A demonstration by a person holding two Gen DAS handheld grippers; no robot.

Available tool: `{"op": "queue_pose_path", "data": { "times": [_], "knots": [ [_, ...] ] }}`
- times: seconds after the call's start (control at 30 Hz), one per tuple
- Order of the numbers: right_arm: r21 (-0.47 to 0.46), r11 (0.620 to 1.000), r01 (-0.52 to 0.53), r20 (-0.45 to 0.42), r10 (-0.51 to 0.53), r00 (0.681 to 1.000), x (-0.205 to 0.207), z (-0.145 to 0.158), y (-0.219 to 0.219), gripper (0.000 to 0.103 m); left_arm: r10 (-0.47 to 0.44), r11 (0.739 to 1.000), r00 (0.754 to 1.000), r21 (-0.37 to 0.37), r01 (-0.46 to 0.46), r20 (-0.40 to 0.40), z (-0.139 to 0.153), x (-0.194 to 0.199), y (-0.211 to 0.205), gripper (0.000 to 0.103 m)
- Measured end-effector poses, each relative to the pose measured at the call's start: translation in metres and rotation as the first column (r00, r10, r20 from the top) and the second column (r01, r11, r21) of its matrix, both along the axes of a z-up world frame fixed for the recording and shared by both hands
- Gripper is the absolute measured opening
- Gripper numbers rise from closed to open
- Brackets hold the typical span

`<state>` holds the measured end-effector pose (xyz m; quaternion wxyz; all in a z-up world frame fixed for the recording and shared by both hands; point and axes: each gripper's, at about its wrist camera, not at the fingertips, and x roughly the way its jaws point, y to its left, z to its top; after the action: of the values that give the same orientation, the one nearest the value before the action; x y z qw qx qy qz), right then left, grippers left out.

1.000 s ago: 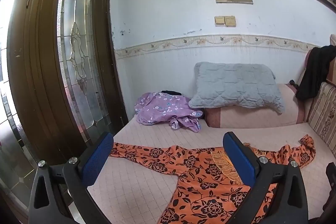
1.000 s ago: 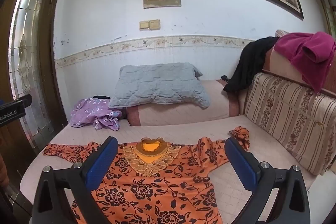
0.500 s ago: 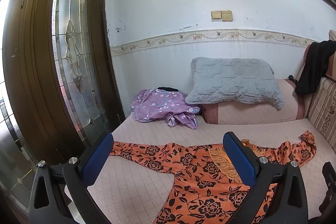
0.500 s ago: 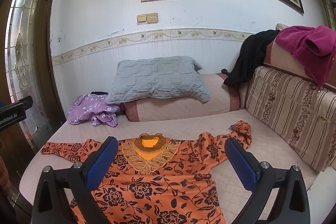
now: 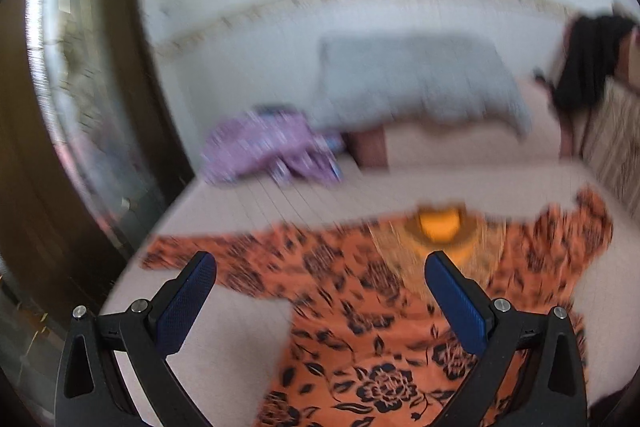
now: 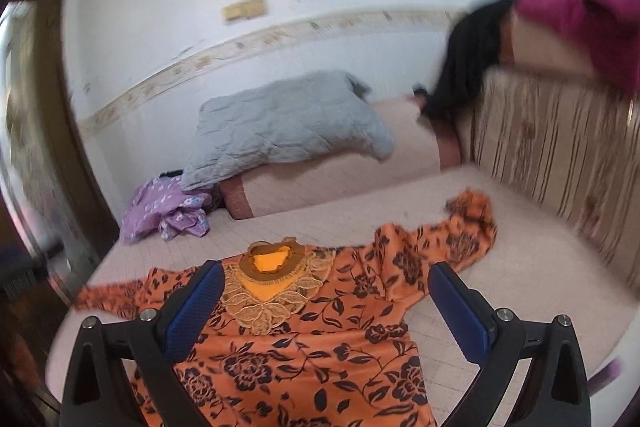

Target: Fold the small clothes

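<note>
status: folding not started, judging from how things lie. the orange long-sleeved top with black flower print and a lace collar (image 6: 304,347) lies spread flat, front up, on the beige quilted daybed mattress (image 6: 500,291), body toward the near edge, neckline toward the back. both sleeves are out sideways: one reaches toward the left edge by the dark wooden door (image 5: 72,187), the other ends bunched near the striped back cushion (image 6: 560,155) at the right edge. no crease or fold shows anywhere on it.

left gripper (image 5: 320,301): fingers spread wide, nothing between them, hovering above the left sleeve and shoulder area, not touching the cloth. right gripper (image 6: 326,307): also spread wide and empty, over the chest and collar.

left view is heavily motion-blurred, so fine detail there is unreliable.

left to do: all of it. likely sleeves in first, then the body. a crumpled lilac flowered garment (image 6: 168,211) sits at the back left corner beside the grey quilted pillow (image 6: 280,131), unfolded, probably next in the queue.
</note>
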<state>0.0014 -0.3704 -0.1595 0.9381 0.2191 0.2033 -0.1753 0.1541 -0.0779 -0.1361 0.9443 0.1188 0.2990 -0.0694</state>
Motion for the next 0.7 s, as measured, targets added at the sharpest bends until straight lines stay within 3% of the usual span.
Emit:
{"op": "queue_pose_path", "data": {
  "times": [0.1, 0.17, 0.23, 0.3, 0.4, 0.5, 0.6, 0.7],
  "knots": [
    [0.205, 0.977, 0.062, 0.012, -0.065, 0.998, 0.012, -0.043, -0.067, 0.103, -0.03, 0.999, 0.989, 0.023, 0.033, -0.142, -0.053, 0.037, -0.021, 0.103],
    [0.303, 0.939, 0.163, -0.051, -0.155, 0.987, 0.017, -0.075, -0.133, 0.103, -0.034, 0.998, 0.98, 0.039, 0.042, -0.195, -0.082, 0.056, -0.034, 0.103],
    [0.354, 0.904, 0.241, -0.098, -0.22, 0.971, 0.021, -0.097, -0.18, 0.102, -0.032, 0.997, 0.978, 0.058, 0.046, -0.208, -0.106, 0.069, -0.045, 0.103],
    [0.347, 0.893, 0.287, -0.126, -0.258, 0.958, 0.033, -0.109, -0.212, 0.099, -0.029, 0.995, 0.977, 0.085, 0.048, -0.212, -0.126, 0.08, -0.053, 0.103],
    [0.17, 0.927, 0.333, -0.265, -0.283, 0.922, 0.084, -0.12, -0.25, 0.087, -0.043, 0.986, 0.974, 0.147, 0.078, -0.223, -0.147, 0.09, -0.062, 0.103],
    [0.024, 0.953, 0.301, -0.363, -0.272, 0.891, 0.135, -0.13, -0.28, 0.075, -0.06, 0.976, 0.984, 0.197, 0.093, -0.166, -0.156, 0.093, -0.063, 0.103],
    [-0.103, 0.954, 0.283, -0.492, -0.296, 0.819, 0.175, -0.151, -0.308, 0.075, -0.062, 0.97, 0.986, 0.225, 0.096, -0.155, -0.164, 0.1, -0.063, 0.103],
    [-0.14, 0.942, 0.305, -0.578, -0.328, 0.747, 0.201, -0.177, -0.338, 0.075, -0.074, 0.97, 0.986, 0.218, 0.106, -0.149, -0.168, 0.106, -0.067, 0.103]
  ]
}}
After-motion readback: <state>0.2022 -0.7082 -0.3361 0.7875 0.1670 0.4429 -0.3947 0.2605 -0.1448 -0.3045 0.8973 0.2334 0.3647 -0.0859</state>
